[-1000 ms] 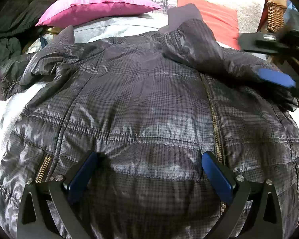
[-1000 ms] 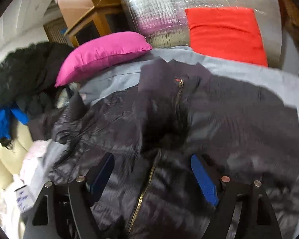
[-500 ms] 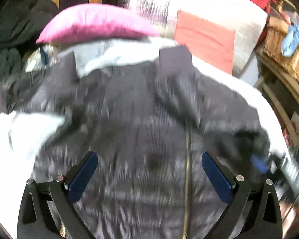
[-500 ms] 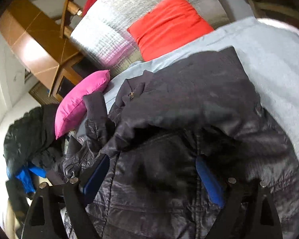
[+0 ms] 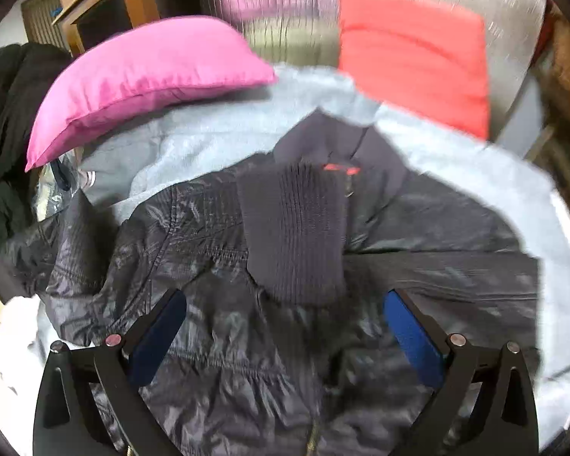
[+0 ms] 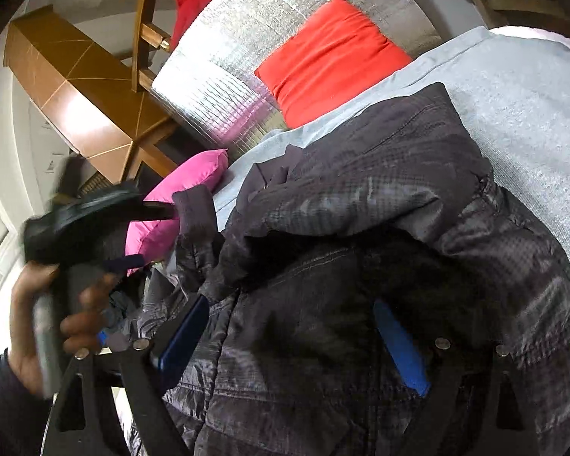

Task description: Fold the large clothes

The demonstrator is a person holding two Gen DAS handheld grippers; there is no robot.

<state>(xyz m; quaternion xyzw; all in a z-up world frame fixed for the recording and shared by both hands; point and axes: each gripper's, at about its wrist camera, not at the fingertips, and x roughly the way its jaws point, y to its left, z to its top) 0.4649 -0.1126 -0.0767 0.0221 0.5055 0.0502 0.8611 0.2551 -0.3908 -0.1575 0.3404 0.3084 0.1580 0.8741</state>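
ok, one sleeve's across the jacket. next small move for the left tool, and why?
Probably swing the left tool, open and empty, over to the other sleeve and grip it. One ribbed cuff already lies across the jacket chest, while that sleeve sprawls leftward, unfolded.

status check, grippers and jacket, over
Left gripper open, right gripper open, both empty. Jacket on bed, one sleeve cuff across chest. Nothing blocking.

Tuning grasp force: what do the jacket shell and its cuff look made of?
Jacket shell: looks like thin quilted nylon or polyester, glossy, with crinkled highlights and stitched channels. Cuff: matte ribbed knit, fine vertical ribs, no sheen. Fibre can't be confirmed.
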